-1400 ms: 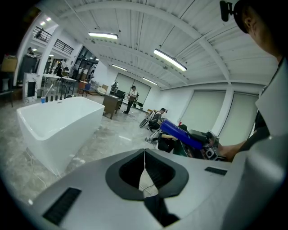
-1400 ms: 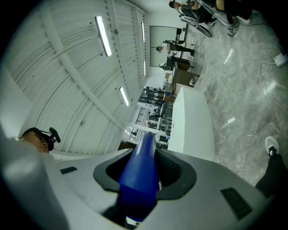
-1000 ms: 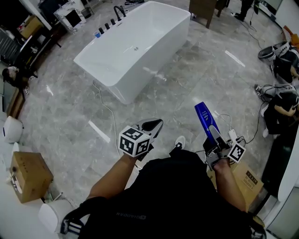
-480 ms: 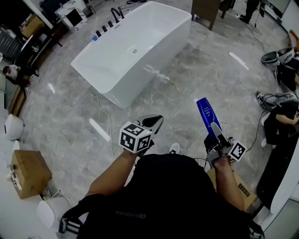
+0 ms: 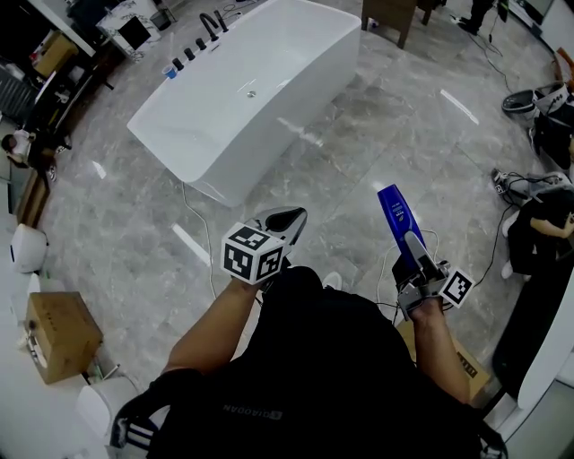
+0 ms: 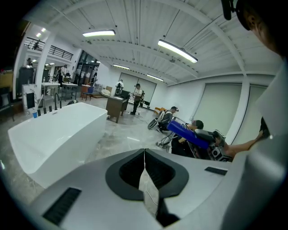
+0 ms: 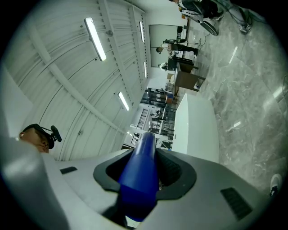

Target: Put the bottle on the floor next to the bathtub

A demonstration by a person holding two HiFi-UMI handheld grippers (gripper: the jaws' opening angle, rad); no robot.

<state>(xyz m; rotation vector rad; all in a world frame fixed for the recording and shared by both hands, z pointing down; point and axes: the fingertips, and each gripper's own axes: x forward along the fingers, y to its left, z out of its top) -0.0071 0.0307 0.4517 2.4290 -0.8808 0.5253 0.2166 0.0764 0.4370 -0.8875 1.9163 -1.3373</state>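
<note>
A blue bottle [image 5: 395,219] sticks up and forward out of my right gripper [image 5: 418,262], which is shut on it; the bottle [image 7: 140,175] fills the jaws in the right gripper view. A white bathtub [image 5: 244,90] stands on the grey marble floor ahead and to the left, and the bathtub [image 6: 49,134] also shows at the left of the left gripper view. My left gripper [image 5: 285,220] is held at chest height, shut with nothing in it. The bottle [image 6: 189,134] is seen from the side at the right of the left gripper view.
A thin white cable [image 5: 199,215] runs over the floor from the tub's near corner. A cardboard box [image 5: 56,333] sits at the left. People sit with bags at the right edge [image 5: 543,206]. A wooden cabinet [image 5: 395,16] stands beyond the tub.
The view has shifted forward slightly, so the bathtub sits a little lower-left in frame. Both grippers stay where they were relative to my body, the bottle still held.
</note>
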